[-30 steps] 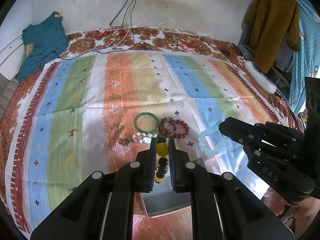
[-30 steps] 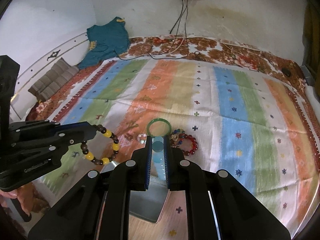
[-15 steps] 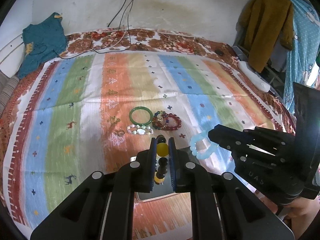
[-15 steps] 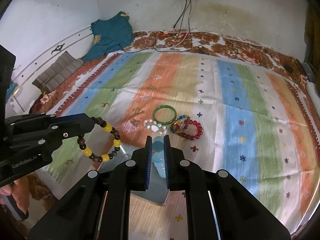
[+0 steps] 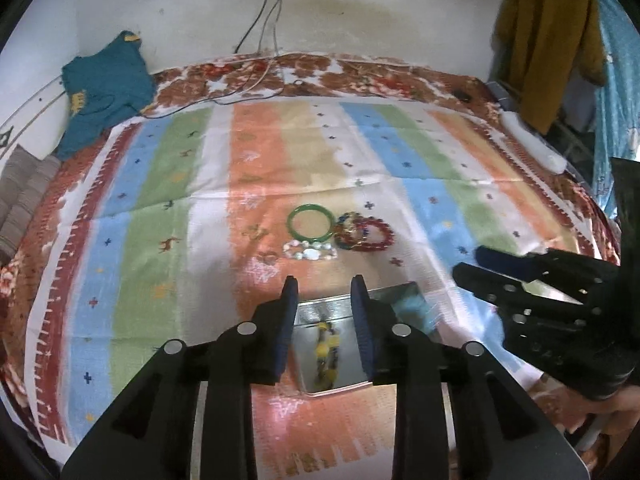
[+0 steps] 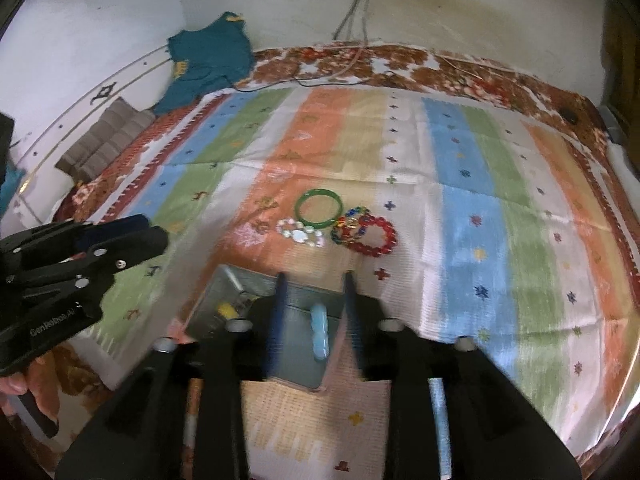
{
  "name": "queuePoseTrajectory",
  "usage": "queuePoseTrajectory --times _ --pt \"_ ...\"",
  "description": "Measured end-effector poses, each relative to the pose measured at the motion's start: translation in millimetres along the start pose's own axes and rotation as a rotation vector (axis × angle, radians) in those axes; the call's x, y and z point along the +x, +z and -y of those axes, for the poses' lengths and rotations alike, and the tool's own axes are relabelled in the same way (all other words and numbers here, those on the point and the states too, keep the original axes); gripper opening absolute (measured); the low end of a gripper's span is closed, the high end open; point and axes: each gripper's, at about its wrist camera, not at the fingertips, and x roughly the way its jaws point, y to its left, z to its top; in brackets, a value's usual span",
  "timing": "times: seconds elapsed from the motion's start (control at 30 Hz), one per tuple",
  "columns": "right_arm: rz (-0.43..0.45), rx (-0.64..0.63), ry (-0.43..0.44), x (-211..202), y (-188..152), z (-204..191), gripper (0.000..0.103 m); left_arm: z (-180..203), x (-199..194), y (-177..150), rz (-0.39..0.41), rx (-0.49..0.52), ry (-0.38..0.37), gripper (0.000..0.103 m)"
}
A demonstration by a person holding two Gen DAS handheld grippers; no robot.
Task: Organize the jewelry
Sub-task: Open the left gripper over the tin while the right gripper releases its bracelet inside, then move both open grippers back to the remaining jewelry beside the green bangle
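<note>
An open metal tin (image 5: 396, 289) lies on the striped cloth just under both grippers. My left gripper (image 5: 324, 292) hangs over it, jaws opening, pads clear of the yellow-and-brown bead bracelet (image 5: 328, 348), which shows blurred in the tin between them. My right gripper (image 6: 314, 284) is also opening above the tin (image 6: 224, 278). The pale blue bracelet (image 6: 320, 332) is loose and blurred below its pads. Beyond the tin lie a green bangle (image 5: 310, 222), a white bead bracelet (image 5: 308, 251) and a red bead bracelet (image 5: 374, 236) beside a multicoloured one (image 5: 350, 227).
A small ring (image 5: 270, 258) lies left of the white beads. The bed cover (image 5: 160, 200) spreads wide on all sides. A teal garment (image 5: 104, 84) and cables (image 5: 256, 80) lie at the back. Clothes (image 5: 548, 40) hang at the right.
Both grippers went from shut to open. The yellow-brown bracelet left the left jaws and the pale blue one left the right jaws, and both now show down in the tin.
</note>
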Motion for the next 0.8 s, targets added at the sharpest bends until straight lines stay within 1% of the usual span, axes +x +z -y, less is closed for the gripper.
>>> queuePoseTrajectory --times 0.13,0.2,0.33,0.4,0.47,0.57,0.63,0.7,0.8 --pt "-0.016 0.024 -0.013 4 0 8 0.035 -5 0 1 -0.001 -0.017 0.006 0.033" --pt "-0.023 0.032 -0.018 6 1 10 0.036 -7 0 2 0.001 -0.028 0.004 0.038" --pt "-0.042 0.041 -0.029 12 2 13 0.041 -12 4 4 -0.008 -0.048 -0.004 0.044" --pt "-0.05 0.044 -0.037 17 4 15 0.046 -14 8 5 -0.015 -0.056 -0.005 0.049" --pt "-0.058 0.055 -0.047 22 8 19 0.05 -17 13 8 -0.026 -0.061 0.005 0.051" --pt "-0.075 0.076 -0.058 31 13 25 0.05 -20 22 10 -0.047 -0.063 0.022 0.055" --pt "-0.081 0.08 -0.064 36 15 28 0.053 -21 30 13 -0.063 -0.056 0.033 0.056" --pt "-0.088 0.082 -0.078 41 18 32 0.054 -21 36 16 -0.072 -0.043 0.05 0.059" --pt "-0.096 0.084 -0.089 47 22 35 0.059 -22 45 19 -0.087 -0.024 0.069 0.062"
